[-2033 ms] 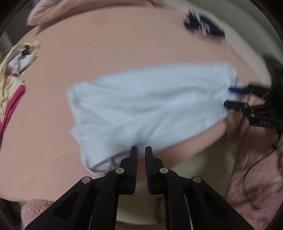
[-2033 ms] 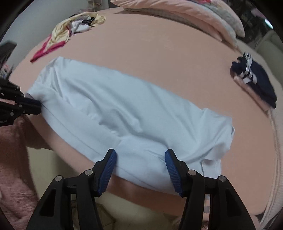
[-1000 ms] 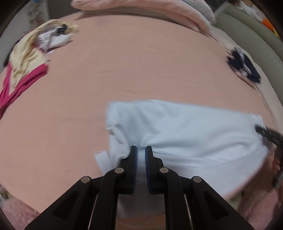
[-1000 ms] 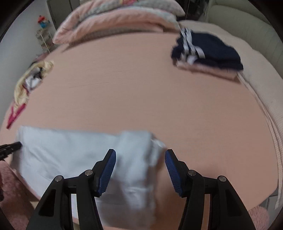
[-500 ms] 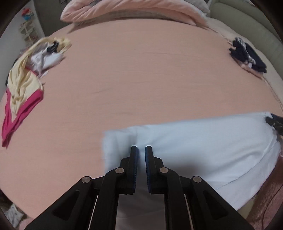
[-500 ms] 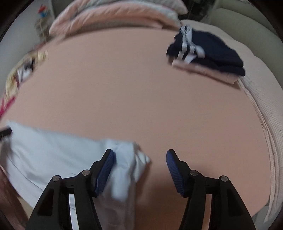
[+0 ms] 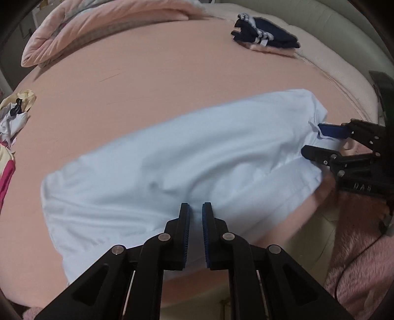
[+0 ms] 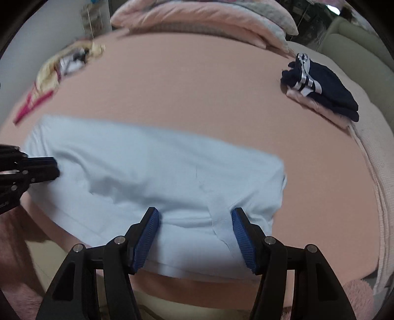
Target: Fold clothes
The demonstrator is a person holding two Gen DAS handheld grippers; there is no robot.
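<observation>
Bed surroundings, as I see them

Pink bedsheet [image 8: 197,81]: pillows [image 8: 202,17] at its head, fuzzy pink rug [image 7: 357,246] below its near edge.

Matte black plastic left gripper [image 7: 196,209]: two slim fingers lined inside with ribbed blue rubber pads [image 7: 205,236], jointed linkage arms, round silver screw heads [image 7: 164,237] at the pivots. Matte black plastic right gripper [image 8: 194,216] of the same build, with ribbed blue pads [image 8: 240,233] and silver screws [image 8: 268,239]. Seen from the left wrist, white letters "DAS" [image 7: 362,187] on the right gripper's black body, thin dark cable [image 7: 354,258] trailing below.
</observation>
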